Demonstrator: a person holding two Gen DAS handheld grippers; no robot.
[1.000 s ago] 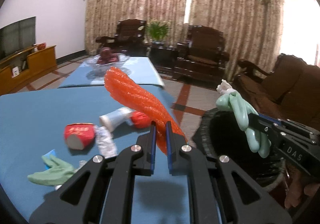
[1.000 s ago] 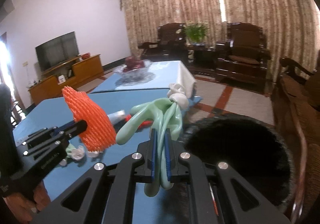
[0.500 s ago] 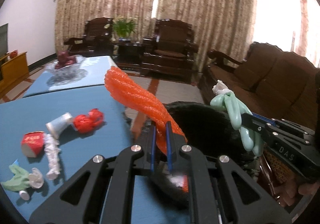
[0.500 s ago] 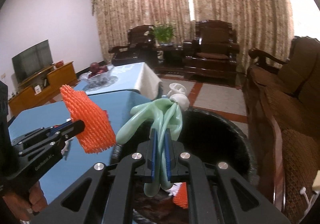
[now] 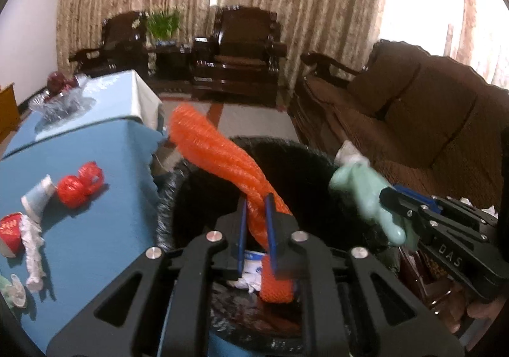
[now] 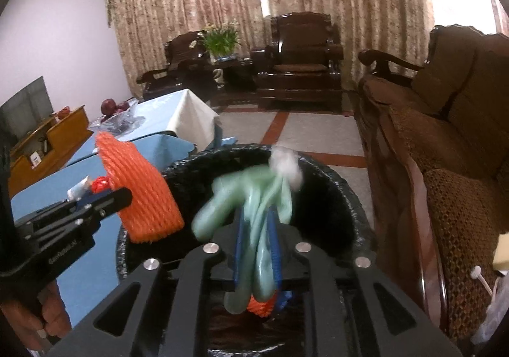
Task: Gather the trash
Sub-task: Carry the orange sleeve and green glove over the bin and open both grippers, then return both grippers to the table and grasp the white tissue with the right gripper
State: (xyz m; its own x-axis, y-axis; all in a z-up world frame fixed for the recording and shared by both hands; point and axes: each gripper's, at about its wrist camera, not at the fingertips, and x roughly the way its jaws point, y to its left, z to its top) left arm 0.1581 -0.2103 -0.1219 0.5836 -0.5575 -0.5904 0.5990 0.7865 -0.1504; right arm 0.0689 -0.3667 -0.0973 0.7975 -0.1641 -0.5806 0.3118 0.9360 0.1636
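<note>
Two tools hang over the mouth of a black-lined bin (image 5: 178, 198), each with trash between its fingers. The left tool (image 5: 255, 207) has an orange foam net (image 5: 219, 163) between its blue pads; its jaws have just been opening, a narrow gap shows beside the net, and the net's lower end hangs inside the bin while its upper end rises up and to the left. The right tool (image 6: 257, 223) has a pale green glove (image 6: 251, 198) with a white wad (image 6: 286, 159) at its top between its pads; its jaws have also just been opening, and the glove is blurred, its fingers drooping below the pads into the bin. In the left view the right tool (image 5: 386, 198) shows at the right edge with the glove (image 5: 362, 191) at its tip, above the bin's right rim. In the right view the left tool (image 6: 124, 194) comes in from the left, a hand (image 6: 47, 309) on its grip, with the net (image 6: 136, 191) over the bin's (image 6: 318, 166) left rim. White paper and another orange scrap lie inside the bin. Left of the bin stands the blue bench (image 5: 95, 229), bearing a red crumpled wrapper (image 5: 79, 185), a paper cup (image 5: 36, 198) on its side, a red cup (image 5: 11, 229) and a strip of white foam (image 5: 33, 248). Beyond are dark armchairs, a brown sofa (image 5: 429, 108) and curtains.
</note>
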